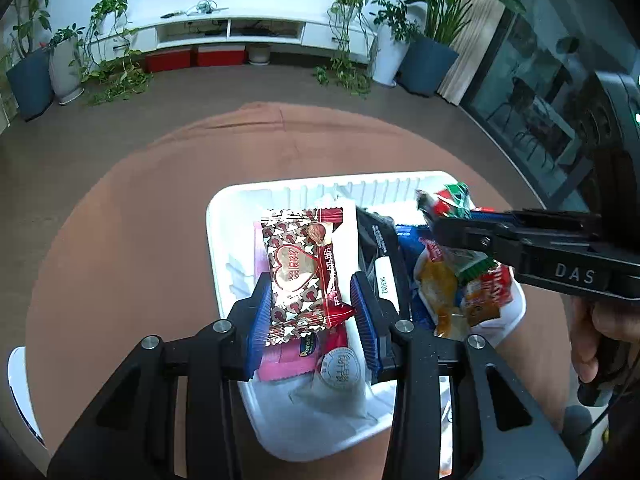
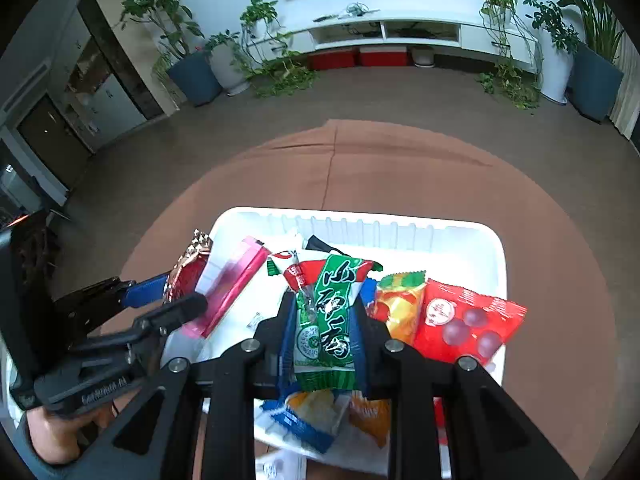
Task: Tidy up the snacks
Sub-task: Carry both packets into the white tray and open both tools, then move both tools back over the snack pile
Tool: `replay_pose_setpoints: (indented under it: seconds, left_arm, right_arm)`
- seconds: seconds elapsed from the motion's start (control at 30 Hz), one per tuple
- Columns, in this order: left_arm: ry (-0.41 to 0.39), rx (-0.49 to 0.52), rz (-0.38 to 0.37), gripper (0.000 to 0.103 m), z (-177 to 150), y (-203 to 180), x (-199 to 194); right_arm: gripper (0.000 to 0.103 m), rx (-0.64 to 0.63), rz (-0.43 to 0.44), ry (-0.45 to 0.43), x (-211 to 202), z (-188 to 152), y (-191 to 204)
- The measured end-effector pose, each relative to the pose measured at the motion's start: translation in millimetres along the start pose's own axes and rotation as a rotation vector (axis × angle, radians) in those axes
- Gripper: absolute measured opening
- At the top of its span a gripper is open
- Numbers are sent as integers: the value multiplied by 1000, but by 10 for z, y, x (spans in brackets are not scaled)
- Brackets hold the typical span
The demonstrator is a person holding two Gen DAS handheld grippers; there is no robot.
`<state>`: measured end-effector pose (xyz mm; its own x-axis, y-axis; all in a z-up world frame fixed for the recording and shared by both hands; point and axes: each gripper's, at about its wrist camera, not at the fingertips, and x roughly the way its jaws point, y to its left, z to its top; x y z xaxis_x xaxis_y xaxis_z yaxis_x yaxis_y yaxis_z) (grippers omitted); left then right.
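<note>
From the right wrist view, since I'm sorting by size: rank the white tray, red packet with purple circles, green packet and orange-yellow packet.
1. white tray
2. red packet with purple circles and green packet: look alike; the green one sits nearer, held by the right gripper, so unsure
3. orange-yellow packet, partly hidden

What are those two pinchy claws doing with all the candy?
A person is sorting snacks with a pincher tool in each hand. The left gripper holds a red and gold heart-patterned packet, and the right gripper holds a green and white snack packet. Both are held over a white tray on a brown tablecloth. The tray already holds other snacks, like a pink packet and a red bag with purple balls on it.
</note>
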<state>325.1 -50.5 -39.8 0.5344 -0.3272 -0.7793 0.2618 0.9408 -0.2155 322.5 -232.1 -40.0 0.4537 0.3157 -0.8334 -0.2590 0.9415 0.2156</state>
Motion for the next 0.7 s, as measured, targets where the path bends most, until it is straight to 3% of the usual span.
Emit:
replay_pose_setpoints:
  seconds: [0.3, 0.5, 0.6, 0.7]
  left_arm:
    - [14, -15, 9, 39, -7, 12, 394]
    - [12, -29, 33, 51, 5, 66, 472]
    - [7, -30, 35, 53, -9, 81, 470]
    - [-6, -31, 40, 61, -46, 87, 403]
  right_arm:
    - [29, 13, -53, 39, 271, 7, -2]
    - [36, 7, -65, 41, 326, -6, -22]
    - [43, 9, -65, 29, 275, -18, -42]
    - [50, 9, -58, 11, 182, -29, -35]
